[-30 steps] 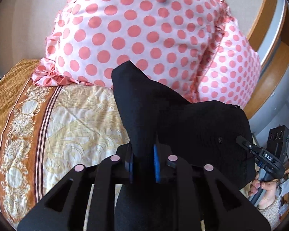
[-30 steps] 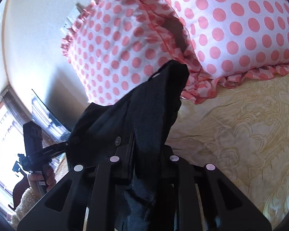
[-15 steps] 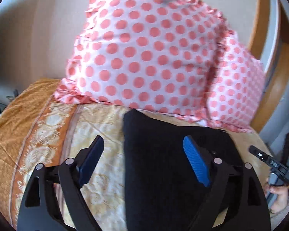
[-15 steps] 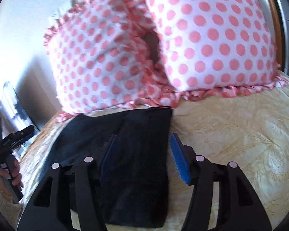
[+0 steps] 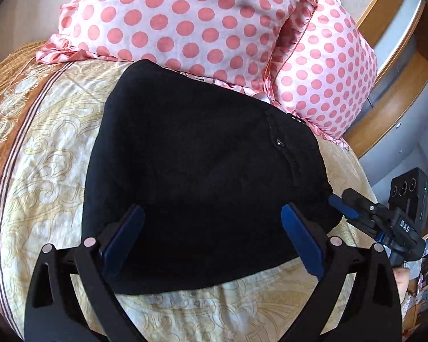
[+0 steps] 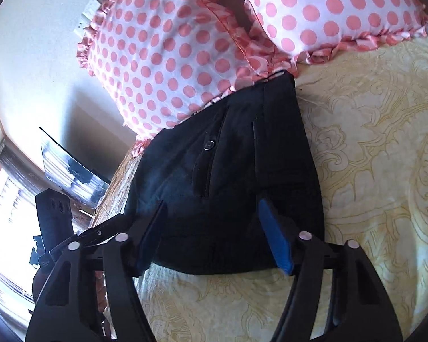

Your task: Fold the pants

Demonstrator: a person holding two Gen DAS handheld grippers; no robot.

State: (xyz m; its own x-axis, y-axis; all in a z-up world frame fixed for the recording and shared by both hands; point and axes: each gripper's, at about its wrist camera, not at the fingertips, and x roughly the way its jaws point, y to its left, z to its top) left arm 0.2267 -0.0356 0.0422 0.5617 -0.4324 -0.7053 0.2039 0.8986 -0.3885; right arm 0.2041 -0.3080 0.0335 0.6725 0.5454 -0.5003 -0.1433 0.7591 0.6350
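The black pants (image 5: 202,165) lie folded into a compact rectangle on the cream and gold bedspread (image 5: 42,154), their far edge against the pillows. A small button (image 6: 209,144) and a pocket seam show on top. My left gripper (image 5: 211,228) is open and empty, hovering over the near edge of the pants. My right gripper (image 6: 214,228) is open and empty, over the pants' near edge too. The right gripper also shows in the left wrist view (image 5: 376,219), at the pants' right side.
Two pink polka-dot pillows (image 5: 185,17) stand at the head of the bed (image 6: 371,156). A wooden bed frame (image 5: 399,65) curves at the right. A speaker (image 5: 411,193) stands beyond the bed's right side. A window (image 6: 2,199) is at the left.
Both grippers held the pants lifted a second ago. They let go and opened. The pants now lie flat and folded, and both grippers have drawn back toward the near edge.
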